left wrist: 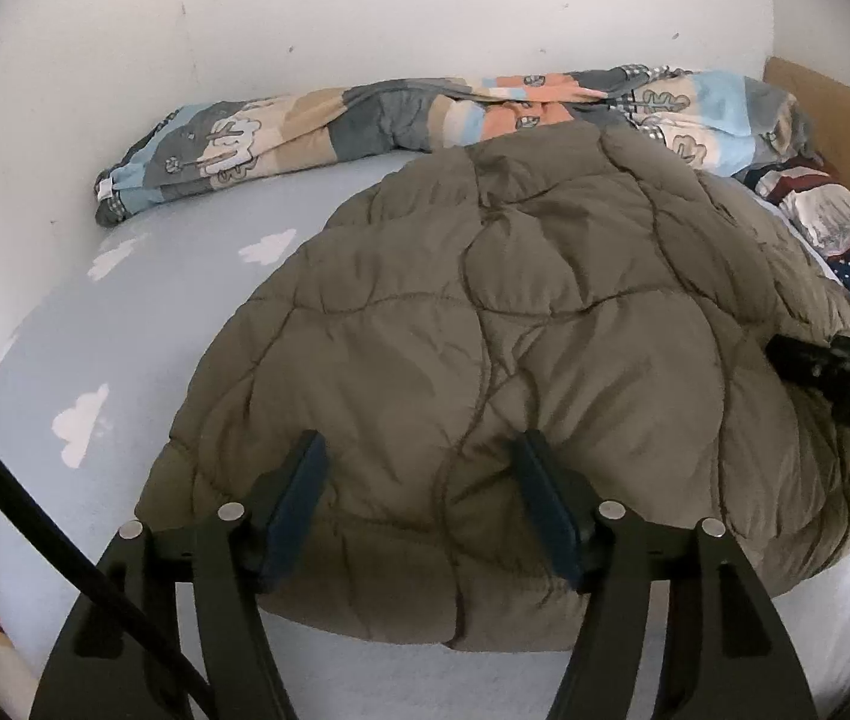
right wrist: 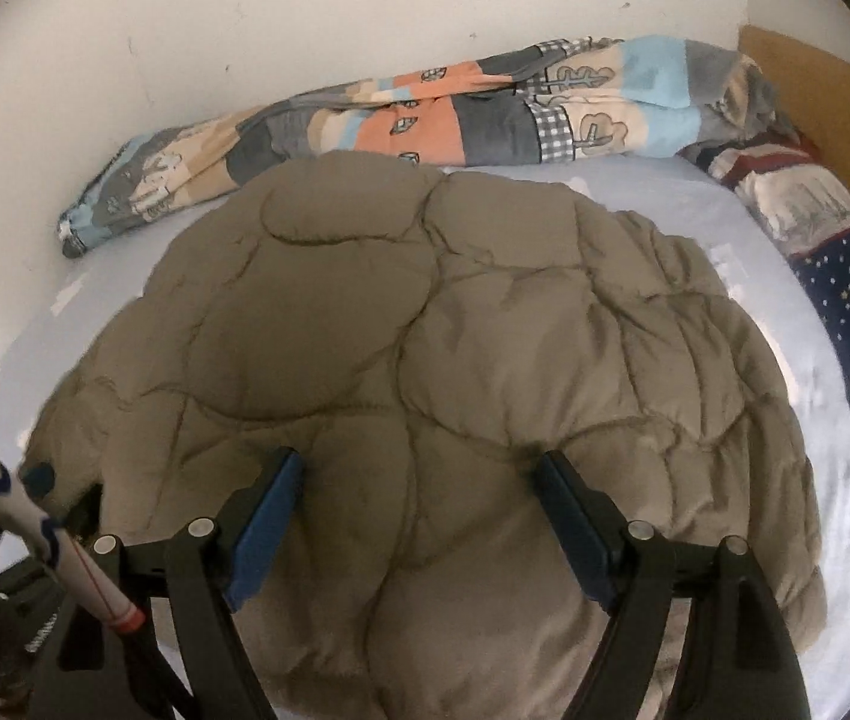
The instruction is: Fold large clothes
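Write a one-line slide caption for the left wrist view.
Open left gripper poised above a quilted olive jacket on a cloud-print bed sheet, patchwork blanket along the wall.

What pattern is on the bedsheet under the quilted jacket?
Pale blue bedsheet with white clouds, clearest in the left wrist view.

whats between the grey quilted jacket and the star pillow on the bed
Only bare pale blue sheet. The right wrist view shows a strip of it between the quilted jacket and the star pillow.
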`<state>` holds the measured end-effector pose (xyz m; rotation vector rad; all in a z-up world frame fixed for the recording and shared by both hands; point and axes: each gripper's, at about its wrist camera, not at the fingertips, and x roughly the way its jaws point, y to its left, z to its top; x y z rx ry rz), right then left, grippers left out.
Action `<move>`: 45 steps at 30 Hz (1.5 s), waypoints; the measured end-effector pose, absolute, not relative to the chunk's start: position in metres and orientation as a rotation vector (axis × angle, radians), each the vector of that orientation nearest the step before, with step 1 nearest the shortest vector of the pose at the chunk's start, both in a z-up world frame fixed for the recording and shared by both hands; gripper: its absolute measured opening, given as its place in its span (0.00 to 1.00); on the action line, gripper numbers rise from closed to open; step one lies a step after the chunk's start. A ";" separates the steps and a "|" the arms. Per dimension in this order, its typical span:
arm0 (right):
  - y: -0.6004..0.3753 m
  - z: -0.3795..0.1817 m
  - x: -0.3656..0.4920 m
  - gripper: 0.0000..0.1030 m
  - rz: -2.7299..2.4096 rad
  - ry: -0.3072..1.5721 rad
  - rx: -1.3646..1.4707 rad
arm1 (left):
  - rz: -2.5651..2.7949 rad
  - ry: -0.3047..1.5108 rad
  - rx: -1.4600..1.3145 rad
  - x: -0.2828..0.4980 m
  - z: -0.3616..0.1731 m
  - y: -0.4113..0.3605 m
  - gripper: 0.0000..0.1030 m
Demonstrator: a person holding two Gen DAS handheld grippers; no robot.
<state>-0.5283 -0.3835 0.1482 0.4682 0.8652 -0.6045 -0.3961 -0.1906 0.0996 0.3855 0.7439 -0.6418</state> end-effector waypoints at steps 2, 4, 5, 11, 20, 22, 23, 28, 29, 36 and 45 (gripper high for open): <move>-0.382 0.141 -0.521 0.84 -0.613 0.894 0.437 | -0.642 0.754 0.382 -0.394 0.098 -0.191 0.65; -0.383 0.135 -0.517 0.85 -0.618 0.913 0.426 | -0.640 0.760 0.384 -0.393 0.096 -0.193 0.65; -0.383 0.132 -0.516 0.85 -0.619 0.921 0.427 | -0.640 0.760 0.385 -0.393 0.096 -0.193 0.65; -0.384 0.123 -0.510 0.86 -0.628 0.953 0.406 | -0.636 0.770 0.380 -0.393 0.095 -0.193 0.66; -0.395 0.150 -0.545 0.86 -0.638 0.868 0.504 | -0.630 0.795 0.326 -0.389 0.101 -0.187 0.66; -0.405 0.157 -0.566 0.86 -0.695 0.860 0.515 | -0.629 0.802 0.320 -0.389 0.101 -0.186 0.66; -0.411 0.159 -0.578 0.86 -0.724 0.854 0.533 | -0.627 0.803 0.318 -0.389 0.101 -0.186 0.66; -0.445 0.143 -0.638 0.62 -0.801 0.872 0.717 | -0.606 0.805 0.313 -0.389 0.100 -0.190 0.66; -0.448 0.138 -0.646 0.51 -0.807 0.892 0.726 | -0.601 0.807 0.308 -0.389 0.101 -0.190 0.66; -0.447 0.128 -0.653 0.50 -0.790 0.933 0.744 | -0.615 0.734 0.277 -0.389 0.123 -0.194 0.66; -0.448 0.153 -0.612 0.66 -0.805 0.833 0.629 | -0.599 0.785 0.299 -0.362 0.106 -0.220 0.68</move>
